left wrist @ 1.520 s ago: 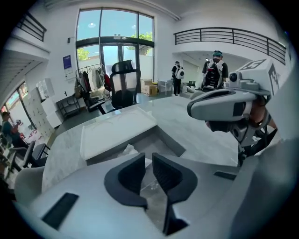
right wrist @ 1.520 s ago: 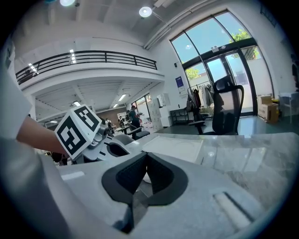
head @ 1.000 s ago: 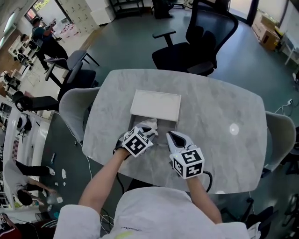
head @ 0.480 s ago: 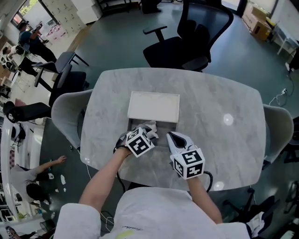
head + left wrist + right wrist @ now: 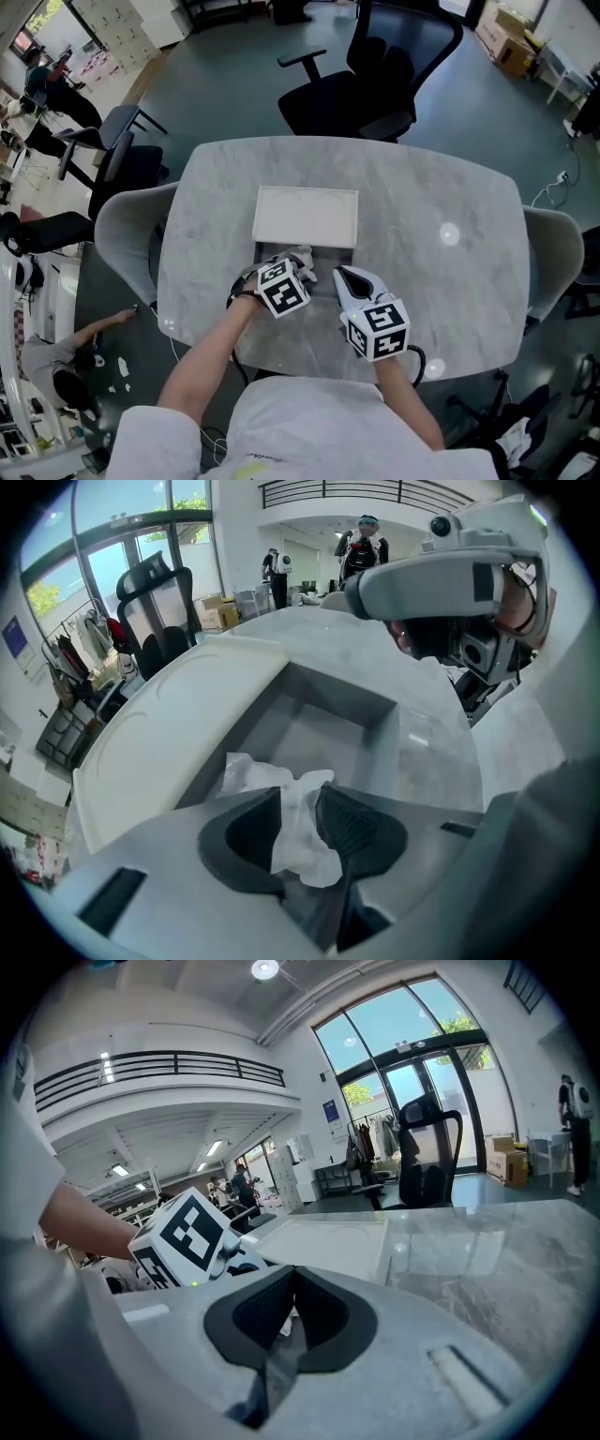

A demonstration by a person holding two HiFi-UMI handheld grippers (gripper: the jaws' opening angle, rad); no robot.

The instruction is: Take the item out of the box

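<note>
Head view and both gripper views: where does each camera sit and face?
Head view: on the person's head, steeply down on the table; forearms, left gripper and right gripper show.
Left gripper view: rides the left gripper, looks along its jaws into the box, crumpled paper between them.
Right gripper view: rides the right gripper, looks across the table; the left gripper's marker cube shows.
Shared: all three show the box's white lid.

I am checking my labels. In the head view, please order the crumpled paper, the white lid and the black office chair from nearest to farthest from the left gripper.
1. Crumpled paper, between the fingers of the left gripper, at the box near edge.
2. White lid, just beyond it, mid-table.
3. Black office chair, past the table's far edge.
</note>
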